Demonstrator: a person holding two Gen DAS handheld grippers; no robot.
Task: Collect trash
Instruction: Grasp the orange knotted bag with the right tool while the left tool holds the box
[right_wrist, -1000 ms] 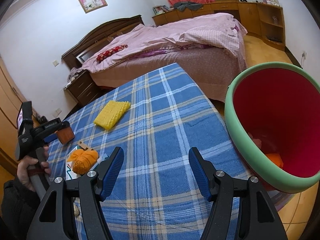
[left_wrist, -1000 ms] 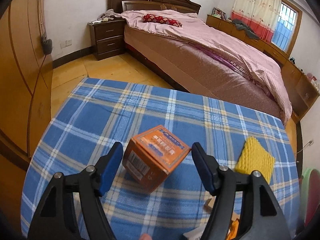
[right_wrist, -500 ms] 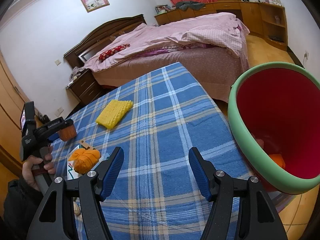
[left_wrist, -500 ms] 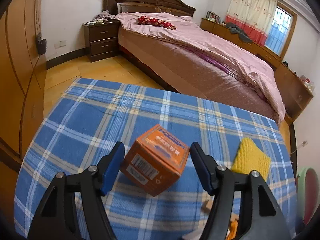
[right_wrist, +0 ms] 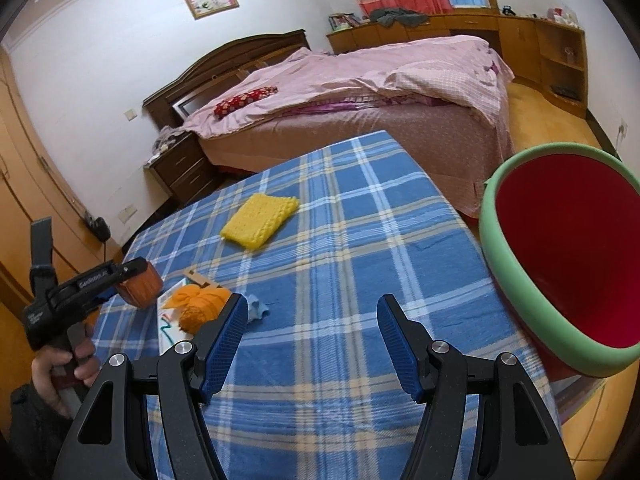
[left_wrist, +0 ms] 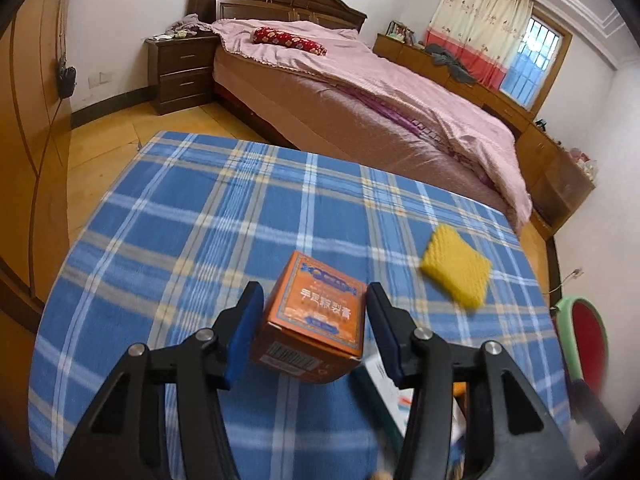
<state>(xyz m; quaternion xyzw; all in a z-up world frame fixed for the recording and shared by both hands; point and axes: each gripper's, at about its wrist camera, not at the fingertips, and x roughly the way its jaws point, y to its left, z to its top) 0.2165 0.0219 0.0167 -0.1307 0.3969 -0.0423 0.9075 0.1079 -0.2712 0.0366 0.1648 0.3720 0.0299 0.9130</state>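
My left gripper (left_wrist: 312,312) is shut on an orange cardboard box (left_wrist: 316,320) and holds it just above the blue plaid tablecloth (left_wrist: 200,216). In the right wrist view the same left gripper (right_wrist: 132,276) holds the box (right_wrist: 140,286) at the table's left side. My right gripper (right_wrist: 310,328) is open and empty over the tablecloth's near middle. A yellow foam net (right_wrist: 260,220) lies further back; it also shows in the left wrist view (left_wrist: 456,270). An orange mesh wad (right_wrist: 200,304) lies on a paper sheet (right_wrist: 170,330). The green-rimmed red bin (right_wrist: 520,280) stands at the right.
A bed with pink covers (right_wrist: 360,92) stands beyond the table. A dark nightstand (left_wrist: 180,72) is by the headboard. Wooden wardrobe doors (left_wrist: 28,120) line the left. The bin's rim also shows at the right in the left wrist view (left_wrist: 564,312).
My left gripper's jaws have closed onto the orange box and lifted it, turning toward the right. My right gripper stays open, drifting slightly left.
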